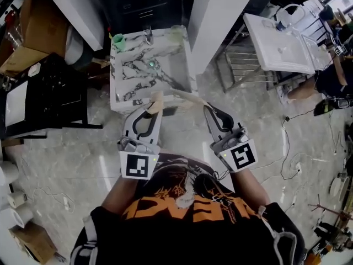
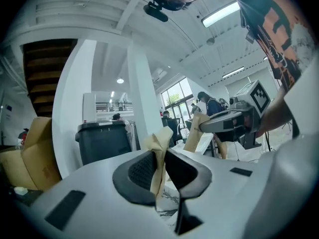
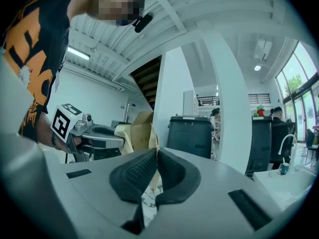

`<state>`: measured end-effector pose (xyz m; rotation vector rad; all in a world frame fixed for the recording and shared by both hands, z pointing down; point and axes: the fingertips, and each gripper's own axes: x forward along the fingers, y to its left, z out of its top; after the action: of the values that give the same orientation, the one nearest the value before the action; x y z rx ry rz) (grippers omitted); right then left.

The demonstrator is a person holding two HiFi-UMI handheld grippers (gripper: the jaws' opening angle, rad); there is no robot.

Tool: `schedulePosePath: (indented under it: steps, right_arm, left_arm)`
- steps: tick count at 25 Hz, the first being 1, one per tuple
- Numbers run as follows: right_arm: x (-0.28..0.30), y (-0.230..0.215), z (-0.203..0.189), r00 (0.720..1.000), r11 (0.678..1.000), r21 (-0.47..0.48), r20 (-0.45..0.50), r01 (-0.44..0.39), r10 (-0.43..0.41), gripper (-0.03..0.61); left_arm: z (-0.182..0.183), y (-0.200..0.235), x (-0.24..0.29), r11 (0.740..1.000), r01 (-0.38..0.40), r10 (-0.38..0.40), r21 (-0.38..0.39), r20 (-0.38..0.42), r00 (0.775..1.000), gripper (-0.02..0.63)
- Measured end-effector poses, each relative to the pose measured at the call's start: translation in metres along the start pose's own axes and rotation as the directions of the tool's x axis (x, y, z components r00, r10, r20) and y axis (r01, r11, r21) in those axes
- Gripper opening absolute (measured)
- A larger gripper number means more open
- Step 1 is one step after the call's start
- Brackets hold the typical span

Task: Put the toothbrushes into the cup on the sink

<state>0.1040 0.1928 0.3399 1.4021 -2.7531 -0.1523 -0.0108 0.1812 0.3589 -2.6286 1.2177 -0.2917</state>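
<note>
A tan paper wrapper (image 1: 182,96) is stretched between both grippers, just in front of the marble sink (image 1: 165,54). My left gripper (image 1: 153,105) is shut on the wrapper's wider end (image 2: 159,156). My right gripper (image 1: 206,107) is shut on the thin other end (image 3: 151,136). No toothbrush shows outside the paper. A green cup (image 1: 117,40) stands at the sink's far left corner, and a clear cup (image 1: 177,33) stands at the far right corner. In each gripper view the other gripper shows with paper in its jaws: the right gripper (image 2: 219,121) and the left gripper (image 3: 102,139).
A black shelf unit (image 1: 49,93) and cardboard boxes (image 1: 27,26) stand left of the sink. A white pillar (image 1: 220,15) and a metal rack (image 1: 242,65) are to its right. Farther right are a white table (image 1: 281,43), a seated person (image 1: 331,81), and cables on the floor.
</note>
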Motion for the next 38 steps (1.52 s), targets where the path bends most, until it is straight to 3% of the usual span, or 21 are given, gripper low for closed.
schedulePosePath:
  steps: [10, 19, 23, 29, 38]
  right_arm:
    - [0.149, -0.039, 0.014, 0.999, 0.999, 0.009, 0.003, 0.040, -0.040, 0.015]
    - [0.254, -0.032, 0.009, 0.999, 1.000, -0.015, -0.051, 0.017, -0.018, 0.016]
    - [0.269, -0.036, 0.002, 0.997, 1.000, -0.014, -0.079, 0.018, -0.019, 0.015]
    - [0.262, -0.060, -0.012, 0.995, 0.999, 0.013, -0.093, 0.045, -0.044, 0.015]
    - [0.260, -0.124, -0.028, 0.995, 0.996, 0.037, -0.061, 0.077, -0.075, 0.016]
  left_arm:
    - [-0.015, 0.133, 0.080, 0.998, 0.060, -0.060, 0.006, 0.050, 0.997, 0.075]
    - [-0.063, 0.225, 0.107, 0.995, 0.063, -0.060, -0.083, 0.041, 0.997, 0.075]
    - [-0.069, 0.235, 0.118, 0.992, 0.071, -0.067, -0.100, 0.042, 0.997, 0.075]
    - [-0.070, 0.215, 0.136, 0.984, 0.124, -0.120, -0.130, 0.036, 0.992, 0.075]
    - [-0.059, 0.196, 0.176, 0.986, 0.136, -0.137, -0.097, 0.006, 0.991, 0.075]
